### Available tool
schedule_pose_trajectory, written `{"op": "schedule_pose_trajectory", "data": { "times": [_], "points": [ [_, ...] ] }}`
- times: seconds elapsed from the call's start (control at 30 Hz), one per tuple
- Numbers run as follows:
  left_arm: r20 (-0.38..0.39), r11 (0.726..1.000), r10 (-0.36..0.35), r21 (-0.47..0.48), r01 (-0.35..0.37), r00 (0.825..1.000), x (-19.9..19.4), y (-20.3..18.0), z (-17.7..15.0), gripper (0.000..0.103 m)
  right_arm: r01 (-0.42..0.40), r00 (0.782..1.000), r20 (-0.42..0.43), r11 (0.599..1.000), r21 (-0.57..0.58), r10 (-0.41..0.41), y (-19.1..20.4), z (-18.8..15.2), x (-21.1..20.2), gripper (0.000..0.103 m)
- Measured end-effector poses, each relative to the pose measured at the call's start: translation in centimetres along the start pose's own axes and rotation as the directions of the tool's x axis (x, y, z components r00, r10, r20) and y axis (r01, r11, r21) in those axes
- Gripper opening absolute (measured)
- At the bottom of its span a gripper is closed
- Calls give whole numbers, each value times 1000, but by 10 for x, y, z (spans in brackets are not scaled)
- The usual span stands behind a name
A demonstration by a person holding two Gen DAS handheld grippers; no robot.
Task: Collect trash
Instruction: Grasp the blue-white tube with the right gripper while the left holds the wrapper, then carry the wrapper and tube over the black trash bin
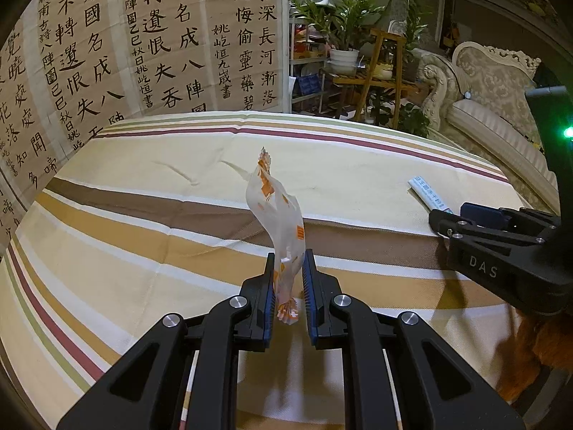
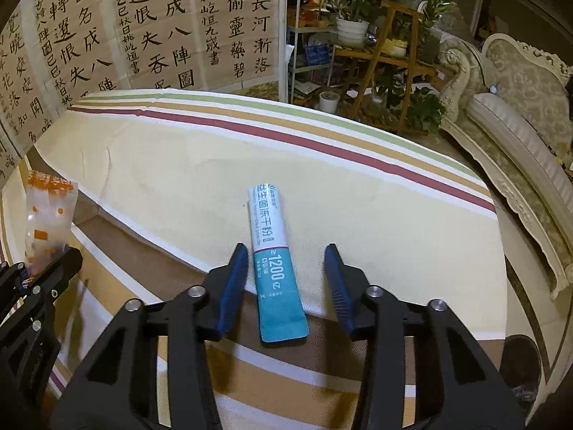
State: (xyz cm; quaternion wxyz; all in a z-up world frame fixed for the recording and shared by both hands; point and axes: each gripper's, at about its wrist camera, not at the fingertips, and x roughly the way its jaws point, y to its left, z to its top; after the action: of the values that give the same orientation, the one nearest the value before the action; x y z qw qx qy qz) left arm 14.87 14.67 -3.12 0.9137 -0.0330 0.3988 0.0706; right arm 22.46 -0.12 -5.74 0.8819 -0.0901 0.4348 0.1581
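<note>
Your left gripper point(image 1: 289, 268) is clamped on a white-and-orange wrapper point(image 1: 277, 211), which stands up out of the jaws with its long axis nearly upright, the crimped top end leaning away from you and a short crimped tail hanging below the pads. It is lifted clear of the striped tablecloth point(image 1: 143, 215).

Your right gripper point(image 2: 286, 268) straddles a teal-and-white sachet point(image 2: 274, 258) that lies flat on the cloth. The sachet's long axis runs along the gripper's line, teal end toward you, white end pointing away toward the calligraphy screen point(image 2: 143, 28). The jaws stand apart on either side of the teal half, with clear gaps between pads and sachet, so nothing is gripped there.

From the sachet, the held wrapper is well off to the left. The cloth under it is cream, crossed by brown, tan, red and green stripes. Beyond the sachet stands the calligraphy screen; to the screen's right are potted plants point(image 2: 352, 3) on a wooden stand, then an ornate cream sofa point(image 2: 519, 107).
</note>
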Motion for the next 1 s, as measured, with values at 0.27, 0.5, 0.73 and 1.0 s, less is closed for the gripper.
{"op": "schedule_pose_trajectory", "data": {
  "times": [0.27, 0.5, 0.73, 1.0],
  "points": [
    [1, 1000, -1, -1, 1, 1000, -2, 1, 0, 15, -6, 1000, -1, 1000, -3, 6, -1, -5, -7, 19],
    [7, 1000, -13, 4, 13, 1000, -10, -4, -3, 15, -11, 1000, 14, 1000, 20, 11, -5, -15, -22, 19],
    [19, 999, -31, 20, 31, 999, -24, -12, -9, 15, -15, 999, 32, 999, 45, 14, -11, -34, -42, 19],
    [22, 997, -63, 42, 62, 998, -41, -30, -24, 15, -15, 998, 57, 997, 75, 11, -21, -68, -73, 19]
  ]
}}
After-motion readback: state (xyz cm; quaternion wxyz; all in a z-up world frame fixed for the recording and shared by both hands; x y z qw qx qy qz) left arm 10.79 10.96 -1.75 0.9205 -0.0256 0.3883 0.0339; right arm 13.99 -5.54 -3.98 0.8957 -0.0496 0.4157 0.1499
